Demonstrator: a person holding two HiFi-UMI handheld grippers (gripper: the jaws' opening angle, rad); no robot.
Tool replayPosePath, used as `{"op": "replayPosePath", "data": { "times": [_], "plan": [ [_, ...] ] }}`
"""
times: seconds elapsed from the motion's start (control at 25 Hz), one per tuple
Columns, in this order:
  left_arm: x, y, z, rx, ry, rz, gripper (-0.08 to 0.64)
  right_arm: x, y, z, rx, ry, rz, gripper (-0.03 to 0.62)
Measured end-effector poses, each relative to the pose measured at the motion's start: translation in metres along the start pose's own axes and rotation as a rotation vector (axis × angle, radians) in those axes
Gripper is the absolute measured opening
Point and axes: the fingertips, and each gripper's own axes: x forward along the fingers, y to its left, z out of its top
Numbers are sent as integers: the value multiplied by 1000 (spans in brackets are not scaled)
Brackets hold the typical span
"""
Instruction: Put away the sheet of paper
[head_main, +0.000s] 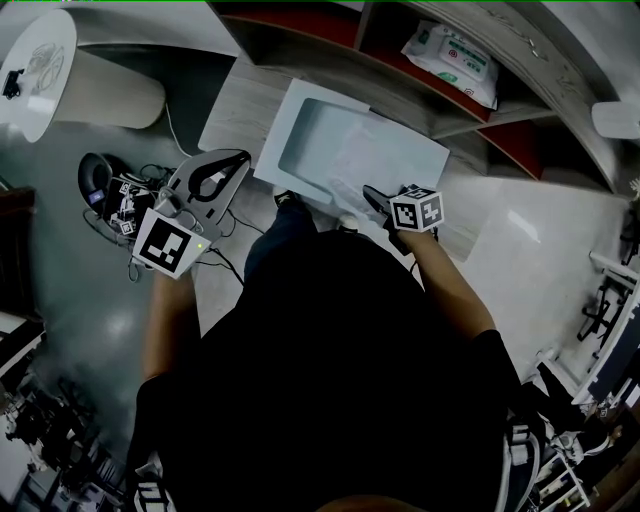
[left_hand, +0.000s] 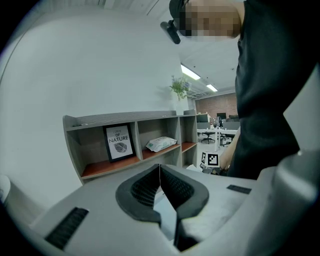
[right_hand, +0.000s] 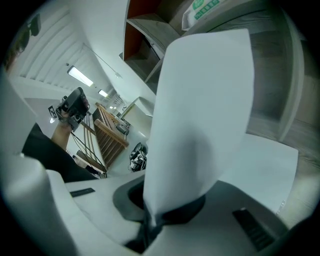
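Note:
The sheet of paper (right_hand: 200, 110) stands up out of my right gripper (right_hand: 150, 220), which is shut on its lower edge; the sheet fills most of the right gripper view. In the head view the paper (head_main: 362, 160) lies over a shallow white box (head_main: 292, 115) in front of the shelves, with my right gripper (head_main: 368, 197) at its near edge. My left gripper (head_main: 238, 160) hangs off to the left of the box. In its own view the left gripper (left_hand: 160, 172) has its jaws together with nothing between them.
A low wooden shelf unit (head_main: 520, 120) runs behind the box and holds a pack of wipes (head_main: 450, 55) and a framed print (left_hand: 120, 142). Cables and gear (head_main: 110, 195) lie on the floor at the left. A round white table (head_main: 40, 70) stands far left.

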Motion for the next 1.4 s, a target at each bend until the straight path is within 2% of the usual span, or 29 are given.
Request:
{"op": "replayPosePath", "data": {
  "times": [0.64, 1.16, 1.4],
  "plan": [
    [11, 13, -7, -2, 16, -13, 21, 19, -61, -10, 76, 55, -88, 14],
    [9, 36, -20, -37, 34, 18, 21, 41, -91, -15, 136, 115, -106, 14],
    [11, 43, -22, -35, 48, 19, 21, 46, -100, -16, 195, 142, -107, 14]
  ]
}}
